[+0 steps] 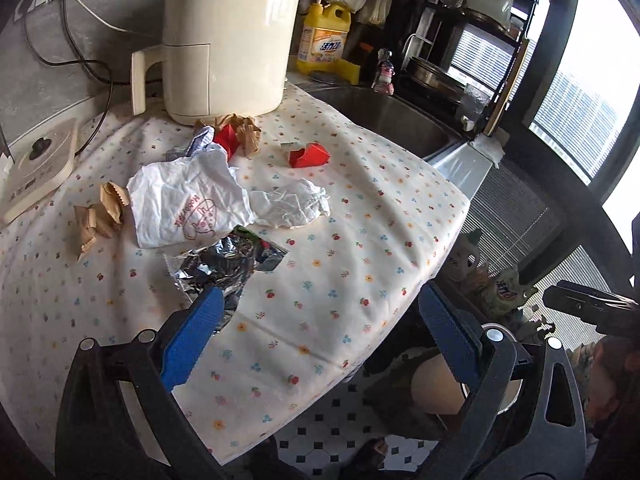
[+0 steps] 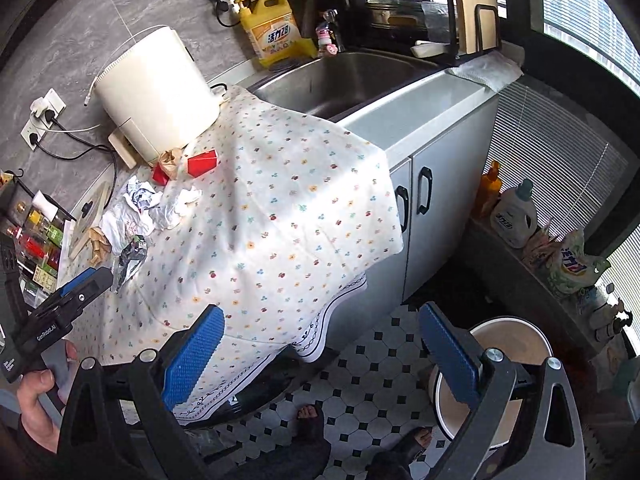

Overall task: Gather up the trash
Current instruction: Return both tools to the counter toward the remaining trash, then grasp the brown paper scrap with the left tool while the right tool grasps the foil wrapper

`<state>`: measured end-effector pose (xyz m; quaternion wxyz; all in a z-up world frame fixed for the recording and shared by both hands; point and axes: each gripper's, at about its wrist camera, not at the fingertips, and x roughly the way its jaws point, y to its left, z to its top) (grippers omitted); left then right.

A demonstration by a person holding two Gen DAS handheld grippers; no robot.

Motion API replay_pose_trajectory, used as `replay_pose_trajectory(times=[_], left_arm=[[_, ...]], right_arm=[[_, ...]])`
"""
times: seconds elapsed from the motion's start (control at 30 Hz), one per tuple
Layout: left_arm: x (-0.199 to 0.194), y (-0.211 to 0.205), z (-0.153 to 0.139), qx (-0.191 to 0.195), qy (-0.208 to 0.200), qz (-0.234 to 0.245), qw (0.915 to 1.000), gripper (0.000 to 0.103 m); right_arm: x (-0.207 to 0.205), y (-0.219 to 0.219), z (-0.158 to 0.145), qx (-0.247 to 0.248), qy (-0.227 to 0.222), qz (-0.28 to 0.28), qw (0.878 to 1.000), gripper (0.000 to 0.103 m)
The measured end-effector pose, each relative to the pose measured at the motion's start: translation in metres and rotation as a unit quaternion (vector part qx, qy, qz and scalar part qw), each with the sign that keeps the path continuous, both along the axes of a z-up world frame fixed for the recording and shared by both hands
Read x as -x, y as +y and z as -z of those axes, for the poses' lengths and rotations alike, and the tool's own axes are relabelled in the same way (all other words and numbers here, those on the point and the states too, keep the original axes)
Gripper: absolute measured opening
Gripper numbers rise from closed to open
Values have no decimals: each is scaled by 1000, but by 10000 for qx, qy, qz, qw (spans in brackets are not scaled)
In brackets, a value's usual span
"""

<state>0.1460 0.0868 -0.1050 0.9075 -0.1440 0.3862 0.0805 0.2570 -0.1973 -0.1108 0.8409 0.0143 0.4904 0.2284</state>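
Observation:
Trash lies on the flowered cloth (image 1: 340,248): a silver foil wrapper (image 1: 224,266), a white printed plastic bag (image 1: 184,204), a crumpled white tissue (image 1: 294,202), brown paper cups (image 1: 98,216), and red paper pieces (image 1: 310,155) near more brown cups (image 1: 246,130). My left gripper (image 1: 320,340) is open and empty, its left finger just over the foil's near edge. My right gripper (image 2: 320,354) is open and empty, held off the counter's front above the floor, beside a round bin (image 2: 496,380). The right wrist view shows the foil (image 2: 130,258) and the left gripper (image 2: 80,288).
A cream air fryer (image 1: 232,36) stands at the back of the cloth, a kitchen scale (image 1: 36,164) at the left. A steel sink (image 2: 348,76) and yellow detergent bottle (image 2: 272,32) lie beyond. The bin also shows in the left wrist view (image 1: 432,384). Bottles (image 2: 516,212) line the window ledge.

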Motion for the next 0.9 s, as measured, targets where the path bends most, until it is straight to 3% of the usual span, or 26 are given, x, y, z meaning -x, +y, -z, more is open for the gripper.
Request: replay_pose_trajectory(times=[0.5, 0.77, 0.9], left_arm=[[52, 124, 5, 34, -143, -1007, 9948, 97], [50, 177, 16, 256, -110, -1027, 9943, 73], [39, 195, 22, 278, -47, -877, 9957, 71]], right_arm=[[21, 137, -4, 33, -130, -772, 9969, 95], [30, 185, 1, 2, -98, -817, 9966, 91], [33, 200, 6, -36, -58, -736, 9973, 88]])
